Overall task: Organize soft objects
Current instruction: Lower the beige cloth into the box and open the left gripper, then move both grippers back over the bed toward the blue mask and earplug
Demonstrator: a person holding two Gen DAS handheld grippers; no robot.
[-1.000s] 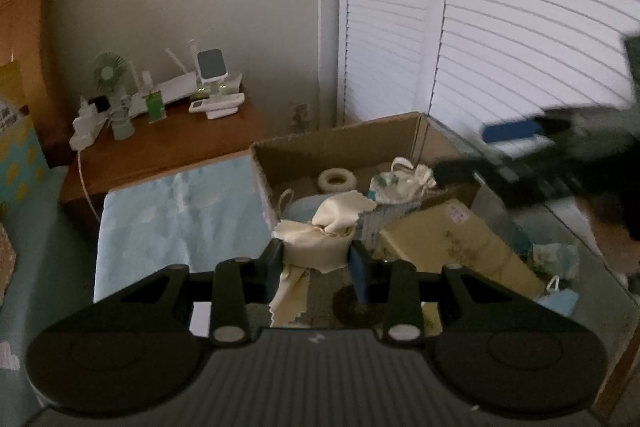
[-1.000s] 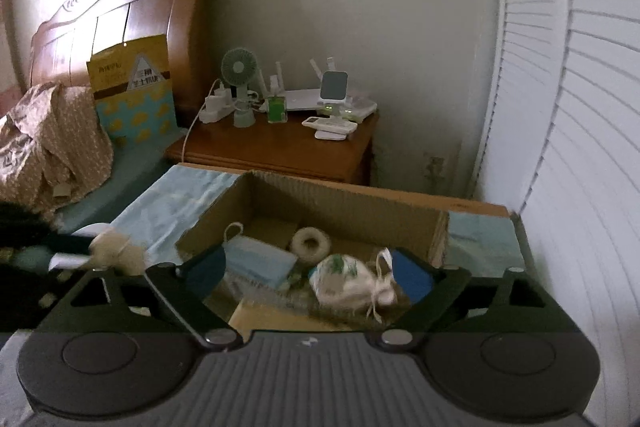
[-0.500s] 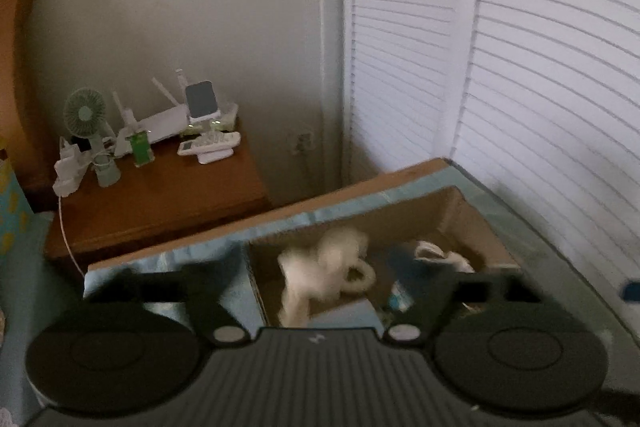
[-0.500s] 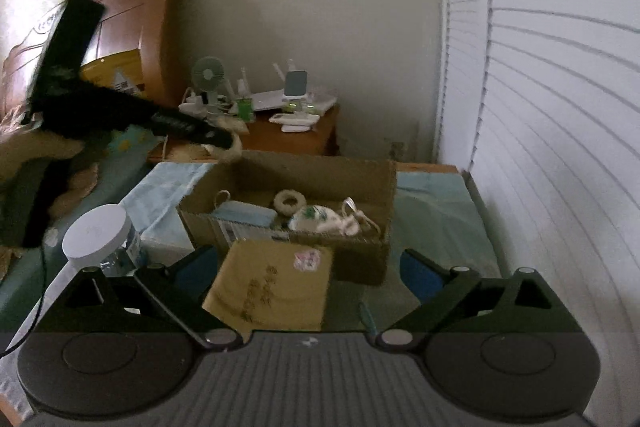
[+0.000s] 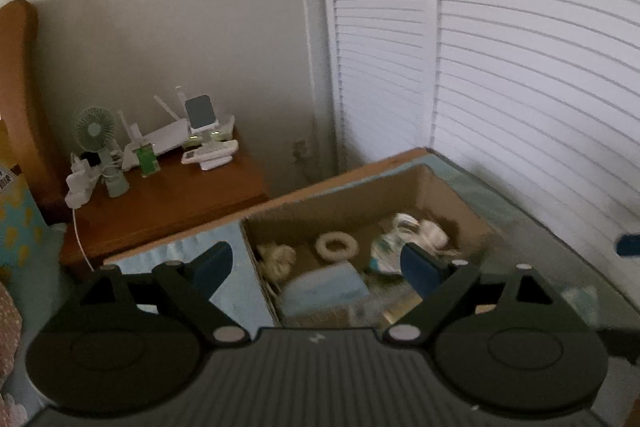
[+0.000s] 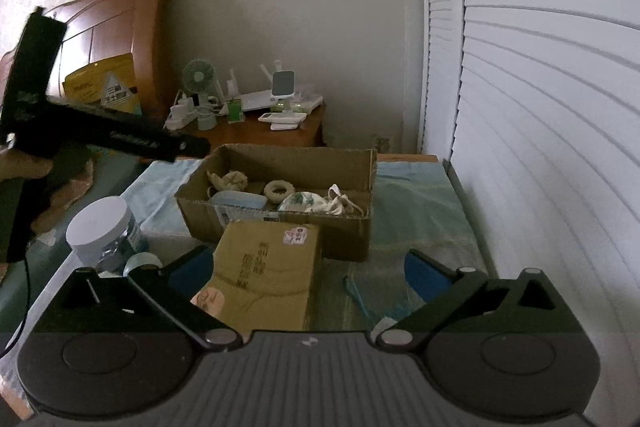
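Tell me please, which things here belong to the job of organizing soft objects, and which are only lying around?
Belong to the job:
- cardboard box
- cream cloth in the box
- blue face mask in the box
- drawstring pouch in the box

Only lying around:
- tape ring in the box
- brown envelope
- white-lidded jar
- desk fan
- nightstand

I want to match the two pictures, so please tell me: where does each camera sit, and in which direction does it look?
Left wrist: sits on the left tool, above the cardboard box, facing the nightstand and shutters; its own open fingers show.
Right wrist: sits on the right tool, further back over the table, facing the headboard; its open fingers and the person's left hand show.
Shared: box, cream cloth, nightstand.
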